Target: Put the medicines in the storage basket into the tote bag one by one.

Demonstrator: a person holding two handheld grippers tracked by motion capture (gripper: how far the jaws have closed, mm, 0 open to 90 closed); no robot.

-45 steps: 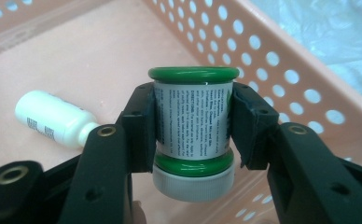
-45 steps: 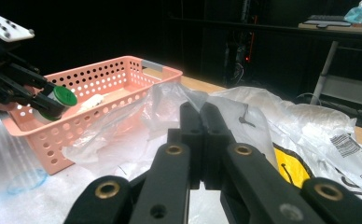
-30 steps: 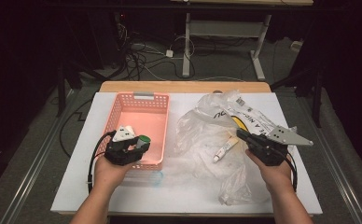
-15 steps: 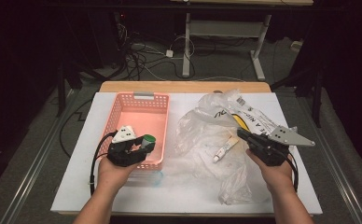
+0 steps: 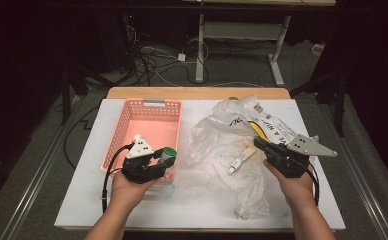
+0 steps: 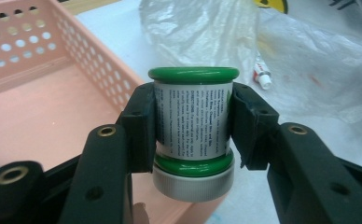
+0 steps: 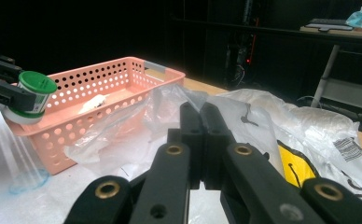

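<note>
While fingers cover jar (image 6: 191, 123) sides, label print unreadable.

We see the white tabletop (image 5: 132, 205) lit brightly from above while the room beyond its far edge sinks into near black. The clear plastic bag (image 5: 222, 145) throws pale glare near the tabletop's right edge. In the left gripper view the green-capped jar (image 6: 193, 126) is sharp and the bag behind soft. The right gripper view is dim and grainy, its near jaws blurred.
</note>
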